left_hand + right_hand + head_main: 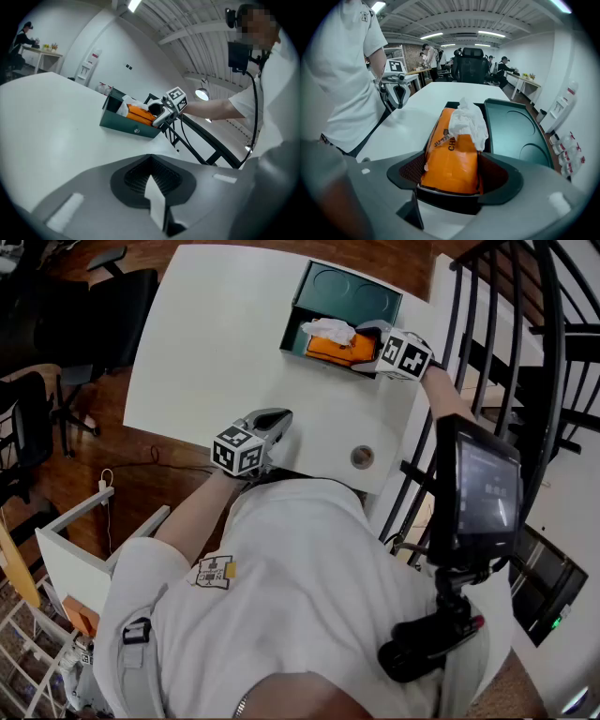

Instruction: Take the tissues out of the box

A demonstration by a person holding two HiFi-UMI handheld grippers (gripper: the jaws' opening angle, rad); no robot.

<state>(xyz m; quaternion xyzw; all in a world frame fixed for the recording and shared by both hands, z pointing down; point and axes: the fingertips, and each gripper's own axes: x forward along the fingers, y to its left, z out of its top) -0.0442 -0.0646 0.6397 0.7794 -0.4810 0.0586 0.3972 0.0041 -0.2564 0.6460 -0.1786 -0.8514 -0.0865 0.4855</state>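
Observation:
A green box (292, 320) stands open at the far right of the white table (206, 343), its lid (352, 292) laid back. Inside lies an orange tissue pack (336, 350) with a white tissue (328, 331) puffing out of its top. My right gripper (361, 351) reaches into the box from the right. In the right gripper view its jaws stand wide, and the orange tissue pack (452, 159) fills the space from pad to pad, with the tissue (468, 122) above. My left gripper (279, 416) rests shut near the table's front edge, holding nothing.
A round cable port (362, 457) sits in the table by its near right edge. Black stair railing (487, 343) runs close along the table's right side. Office chairs (103, 315) stand on the wood floor to the left. People sit at desks far behind.

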